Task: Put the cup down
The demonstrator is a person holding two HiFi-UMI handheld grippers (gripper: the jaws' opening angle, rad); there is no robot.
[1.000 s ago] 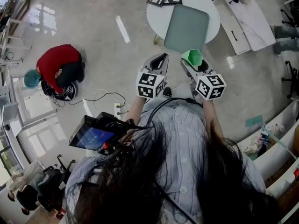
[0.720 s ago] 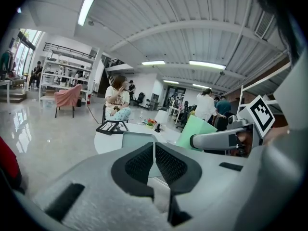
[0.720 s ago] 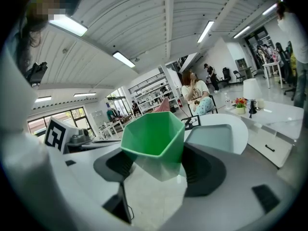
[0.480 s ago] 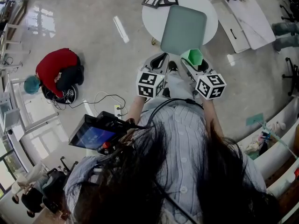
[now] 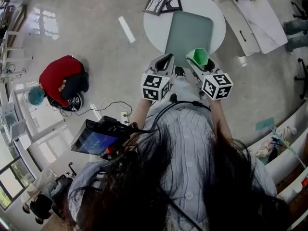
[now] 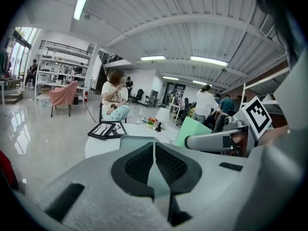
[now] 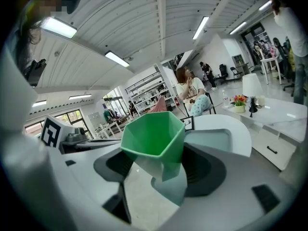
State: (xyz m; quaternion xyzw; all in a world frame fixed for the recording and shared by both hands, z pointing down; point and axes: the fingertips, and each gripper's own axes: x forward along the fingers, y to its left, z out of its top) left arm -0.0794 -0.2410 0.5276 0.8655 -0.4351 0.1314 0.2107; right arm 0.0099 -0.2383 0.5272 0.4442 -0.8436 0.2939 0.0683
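Observation:
A green faceted cup (image 5: 198,57) sits upright between the jaws of my right gripper (image 5: 196,64), which is shut on it. In the right gripper view the cup (image 7: 155,134) fills the middle, clamped low on its body by the right gripper (image 7: 161,166). My left gripper (image 5: 166,60) is alongside, shut and holding nothing; its jaws meet in the left gripper view (image 6: 154,150). Ahead stands a round white table (image 5: 214,11) bearing a grey-green tray (image 5: 188,30). Both grippers hover at the tray's near edge, above it.
Black picture frames (image 5: 162,1) lie at the table's far left. A person in red (image 5: 60,75) crouches on the floor at left, with cables (image 5: 111,105) nearby. A white desk (image 5: 260,18) stands to the right. People sit and stand farther back in the room.
The table and tray have drawn closer to me; both grippers now reach the tray's near edge. The right gripper keeps its hold on the cup, and the left stays shut.

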